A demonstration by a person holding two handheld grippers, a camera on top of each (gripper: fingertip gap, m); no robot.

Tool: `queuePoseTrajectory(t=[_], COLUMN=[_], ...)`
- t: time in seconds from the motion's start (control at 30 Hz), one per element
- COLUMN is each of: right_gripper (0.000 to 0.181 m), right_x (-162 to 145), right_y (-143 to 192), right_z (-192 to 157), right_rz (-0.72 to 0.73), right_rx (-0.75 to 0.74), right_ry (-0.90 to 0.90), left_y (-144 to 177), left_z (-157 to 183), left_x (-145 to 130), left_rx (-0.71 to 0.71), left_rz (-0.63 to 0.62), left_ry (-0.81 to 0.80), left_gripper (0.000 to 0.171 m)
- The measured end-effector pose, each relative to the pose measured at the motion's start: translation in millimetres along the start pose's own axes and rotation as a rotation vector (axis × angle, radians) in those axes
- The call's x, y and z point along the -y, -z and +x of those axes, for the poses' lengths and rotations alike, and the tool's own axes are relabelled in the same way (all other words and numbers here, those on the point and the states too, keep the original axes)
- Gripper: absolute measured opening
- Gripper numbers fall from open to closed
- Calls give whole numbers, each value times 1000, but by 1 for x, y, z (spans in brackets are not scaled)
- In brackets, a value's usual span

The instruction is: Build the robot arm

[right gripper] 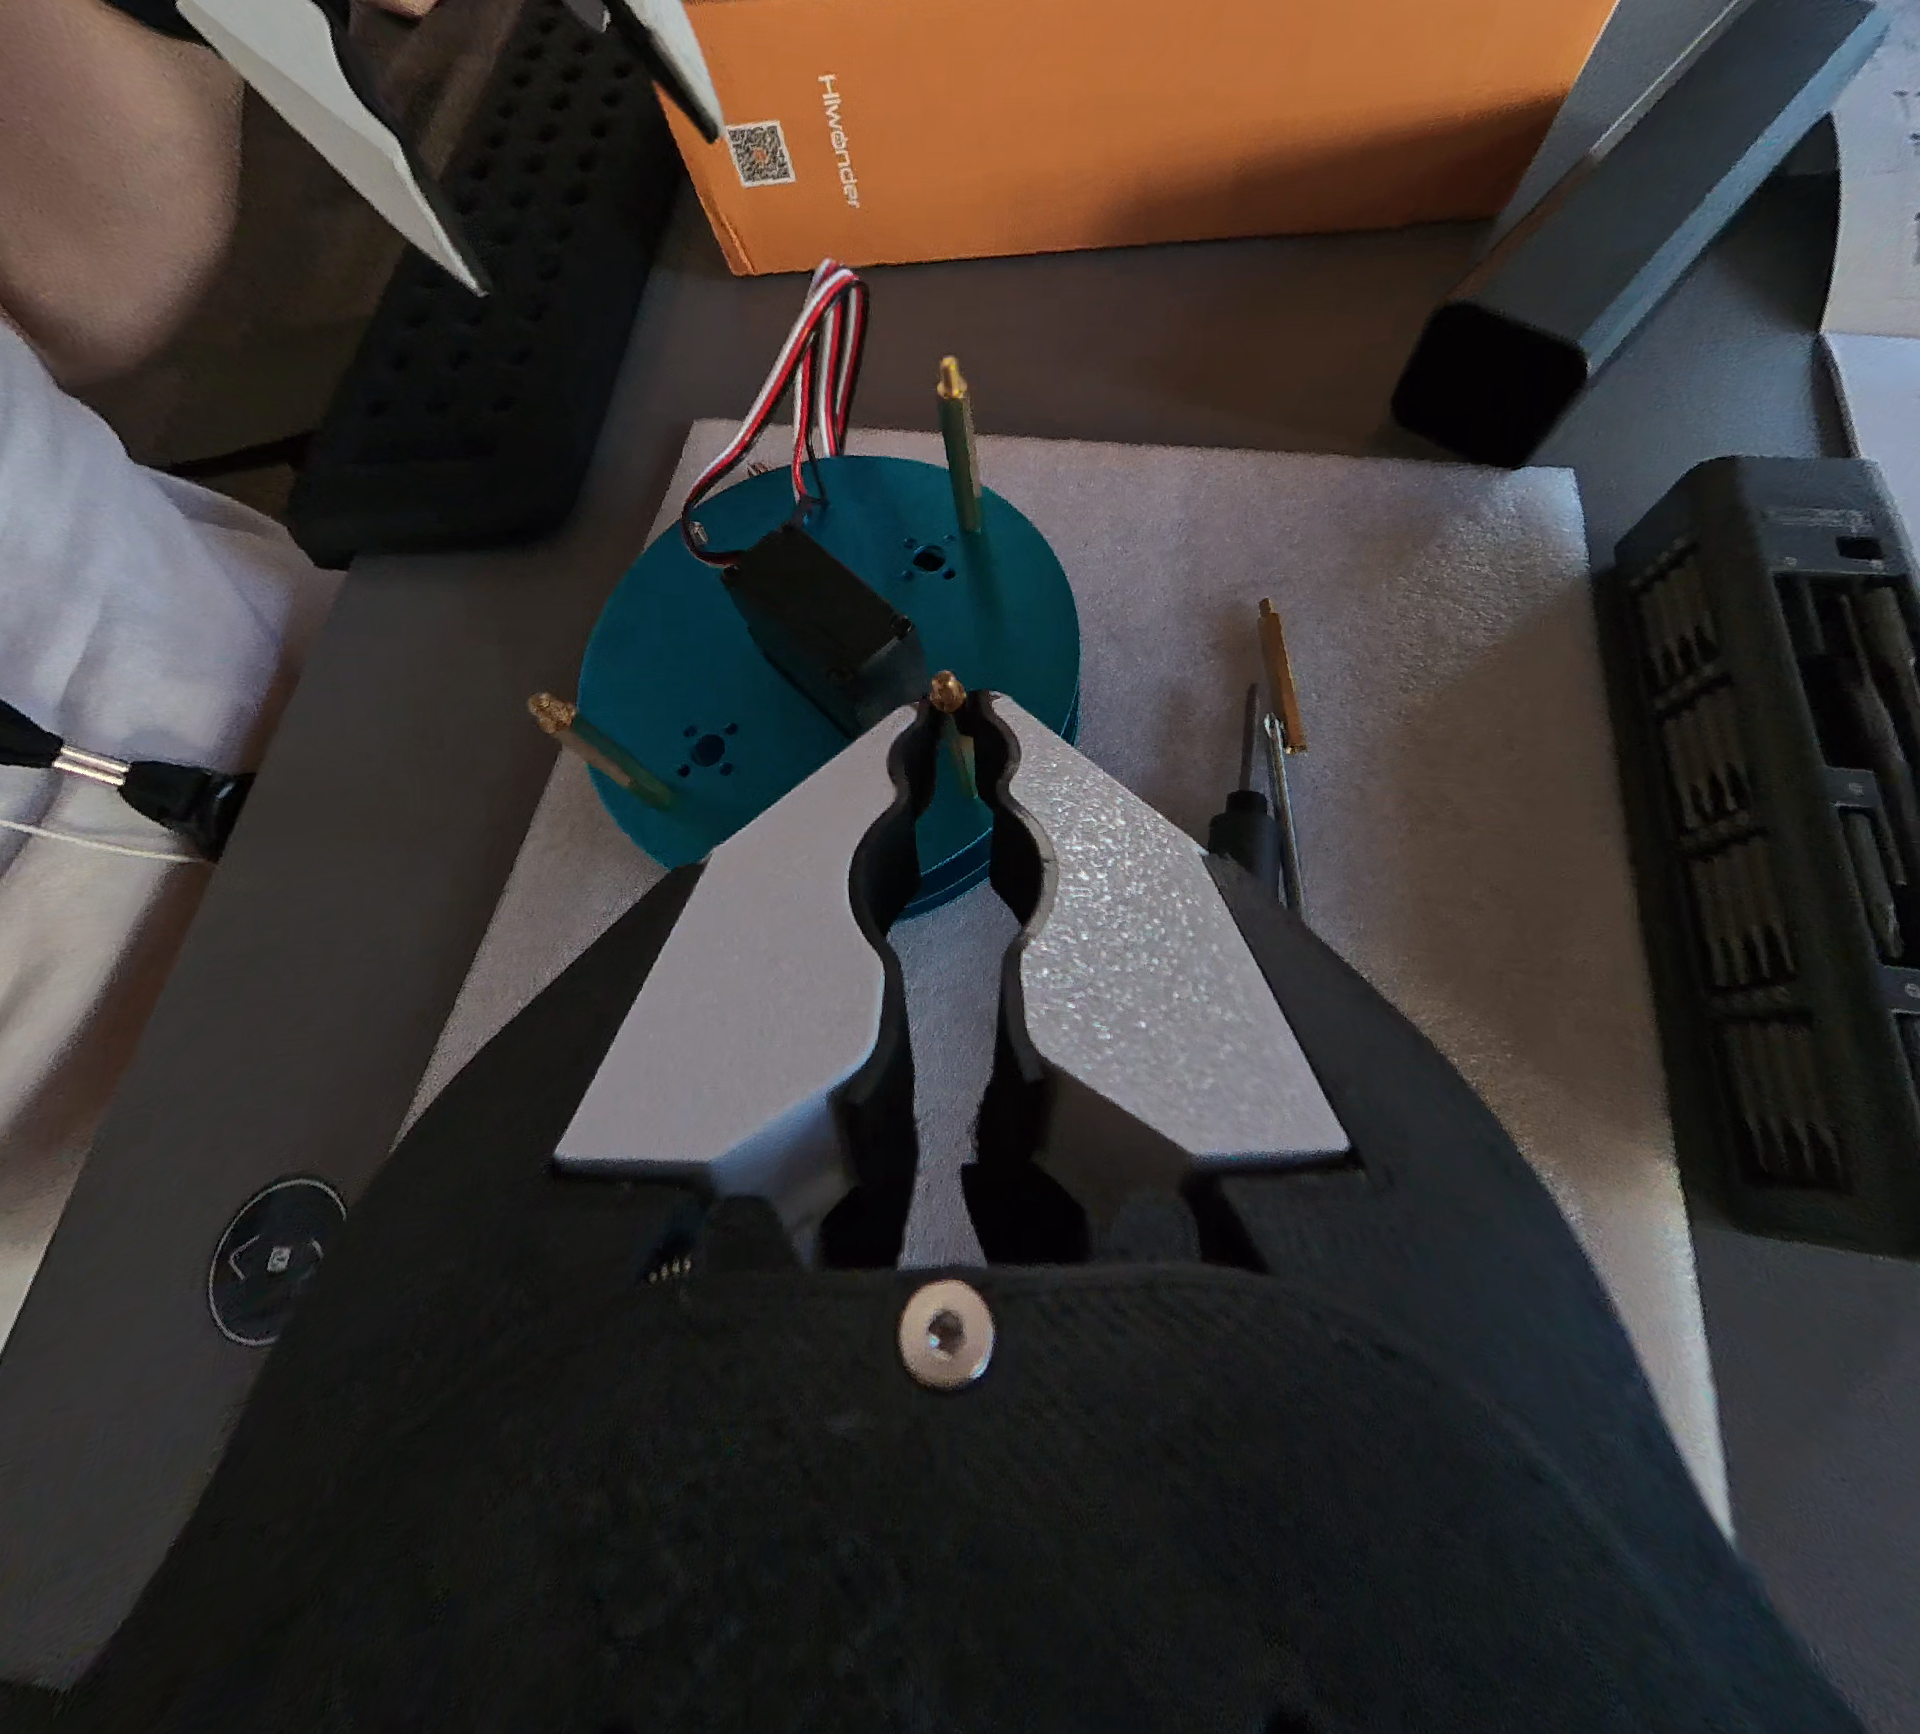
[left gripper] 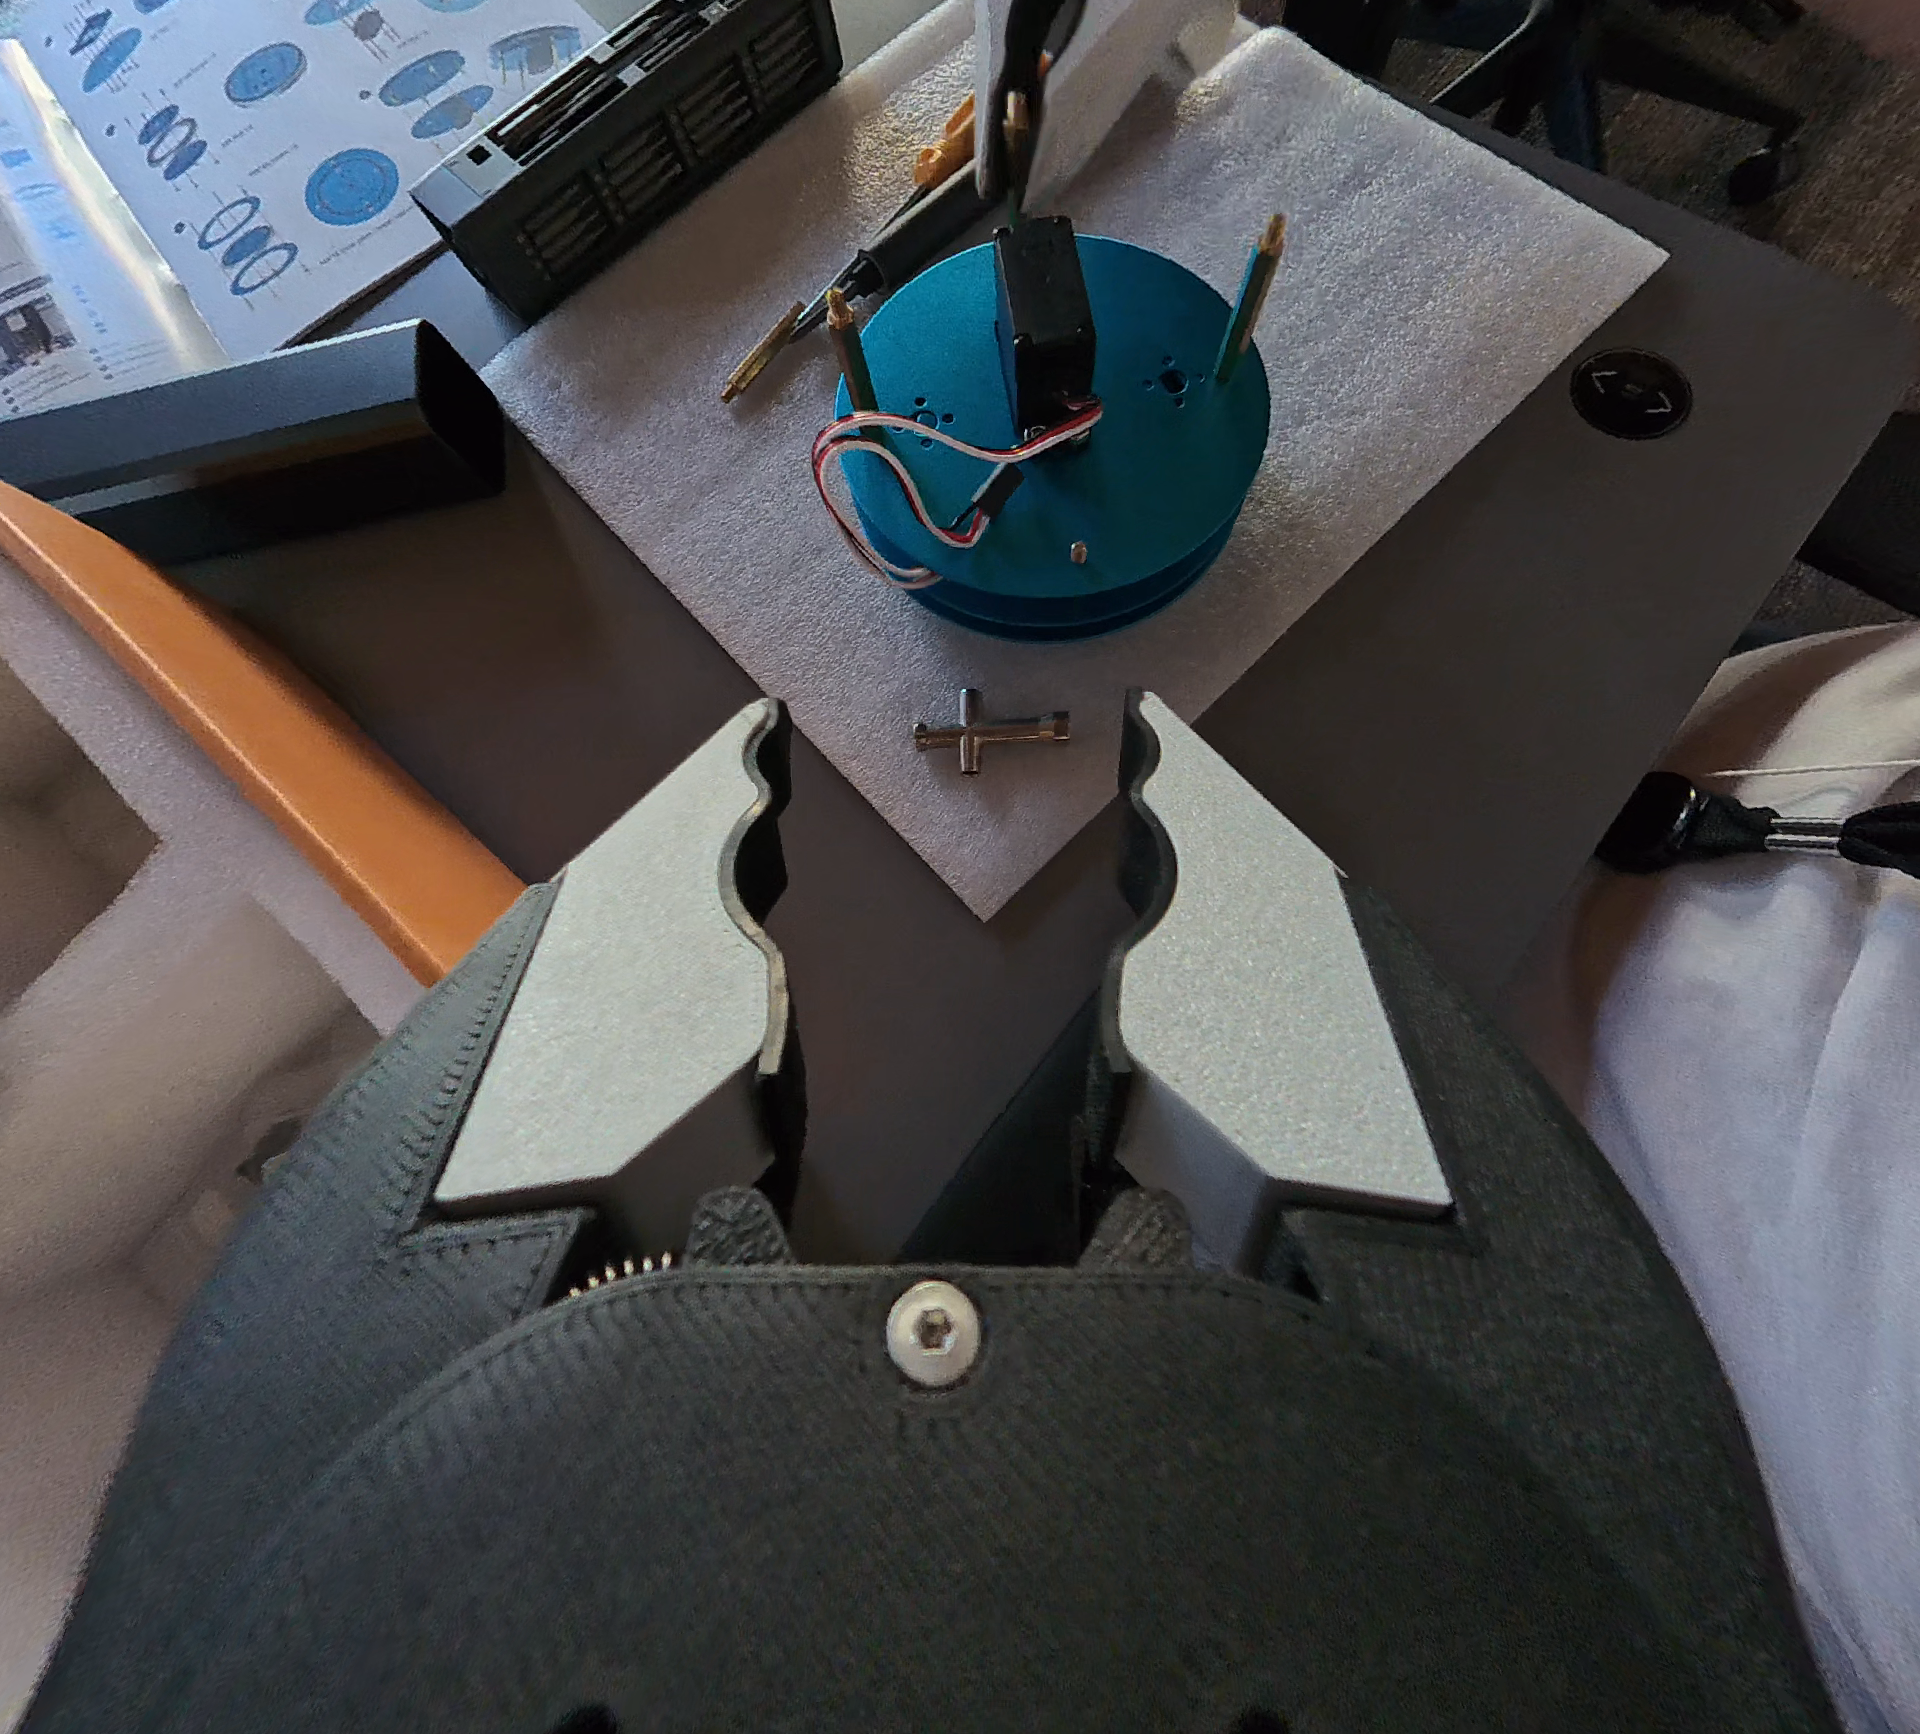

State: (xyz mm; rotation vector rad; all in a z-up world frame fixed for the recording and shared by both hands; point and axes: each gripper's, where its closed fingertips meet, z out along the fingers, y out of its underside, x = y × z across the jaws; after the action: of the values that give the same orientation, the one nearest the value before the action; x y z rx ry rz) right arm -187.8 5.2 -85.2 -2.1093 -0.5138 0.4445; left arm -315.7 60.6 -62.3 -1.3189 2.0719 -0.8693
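A blue round disc (left gripper: pixel 1081 479) lies on a white foam sheet (left gripper: pixel 1403 230), with a black servo (left gripper: pixel 1044 323) and its red-white-black lead on top. Two brass-and-green standoffs (left gripper: pixel 1252 302) stand upright on it. My right gripper (right gripper: pixel 951 716) is shut on a third standoff (right gripper: pixel 945 692) at the rim of the disc (right gripper: pixel 655 635), beside the servo (right gripper: pixel 821 614). Its lower end is hidden. My left gripper (left gripper: pixel 954 720) is open and empty above the sheet's near corner. A small metal cross wrench (left gripper: pixel 992 734) lies between its tips.
A loose standoff (right gripper: pixel 1280 676) and a thin screwdriver (right gripper: pixel 1247 811) lie on the foam. A black bit case (right gripper: pixel 1766 832), a grey sleeve (right gripper: pixel 1642 219), an orange box (right gripper: pixel 1143 84) and an open manual (left gripper: pixel 260 74) surround it. A round button (left gripper: pixel 1629 394) is set in the desk. From my right tips it is roughly 8 centimeters to the thin screwdriver (right gripper: pixel 1247 811); from my left, 20 centimeters. My left wrist view (left gripper: pixel 862 272) looks at it from another angle.
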Motion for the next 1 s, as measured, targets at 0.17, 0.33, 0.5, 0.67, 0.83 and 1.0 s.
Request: queuePoseTrajectory(t=[0.17, 0.33, 0.5, 0.67, 0.83, 1.0], right_gripper=[6, 6, 44, 69, 74, 71], right_x=[-2, 1, -1, 11, 12, 13], right_y=[1, 3, 10, 15, 18, 16], right_z=[8, 7, 6, -13, -18, -24], right_rz=[70, 185, 231, 429, 476, 477], right_rx=[-229, -522, -332, -16, 89, 96], right_ry=[-142, -265, -257, -166, -166, -152], left_y=[-1, 2, 1, -21, -88, -134], left_z=[4, 6, 9, 8, -5, -3], left_x=[-6, 0, 9, 65, 107, 104], left_rx=[2, -4, -18, -57, -69, -111], left_rz=[-13, 16, 40, 176, 89, -35], left_ry=[-3, 0, -9, 2, -125, -274], left_gripper=[63, 62, 61, 55, 64, 67])
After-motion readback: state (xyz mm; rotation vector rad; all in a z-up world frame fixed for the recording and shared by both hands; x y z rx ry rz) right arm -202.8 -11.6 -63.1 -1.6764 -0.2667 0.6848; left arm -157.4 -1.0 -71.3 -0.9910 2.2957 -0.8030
